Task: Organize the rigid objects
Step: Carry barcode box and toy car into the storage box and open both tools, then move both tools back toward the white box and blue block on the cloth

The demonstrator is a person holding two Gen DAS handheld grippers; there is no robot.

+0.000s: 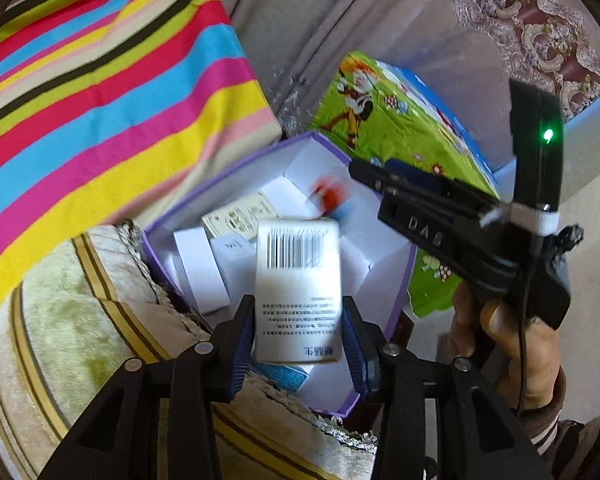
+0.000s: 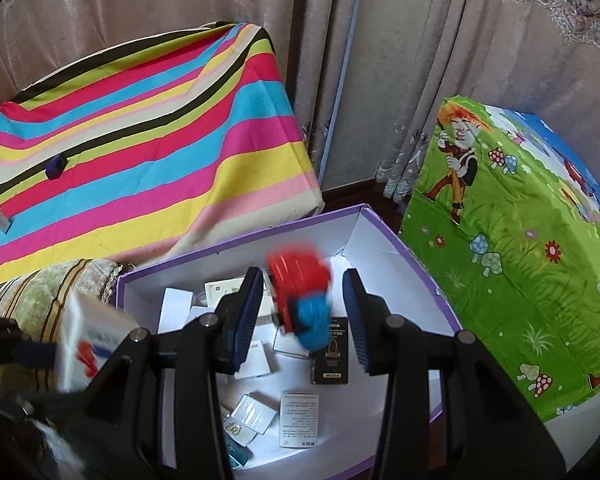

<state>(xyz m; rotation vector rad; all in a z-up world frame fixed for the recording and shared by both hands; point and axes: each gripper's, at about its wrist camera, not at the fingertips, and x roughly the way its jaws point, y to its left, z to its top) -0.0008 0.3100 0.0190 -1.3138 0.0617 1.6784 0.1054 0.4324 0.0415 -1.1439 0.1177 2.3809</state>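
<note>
A purple-rimmed open box (image 2: 408,248) with a white inside holds several small cartons and cards. My left gripper (image 1: 300,336) is shut on a white carton with a barcode (image 1: 298,280) and holds it above the box (image 1: 168,224). The same carton shows at the left edge of the right wrist view (image 2: 88,340). My right gripper (image 2: 300,316) is open above the box. A blurred red and blue toy (image 2: 302,296) is in the air between its fingers, touching neither pad. The toy shows in the left wrist view (image 1: 330,198) below the right gripper's fingers (image 1: 396,188).
A striped cloth-covered surface (image 2: 140,140) stands left of the box, with a small blue object (image 2: 56,166) on it. A green cartoon-print cover (image 2: 520,240) lies to the right. A beige cushion (image 1: 80,300) sits at the near left. Curtains hang behind.
</note>
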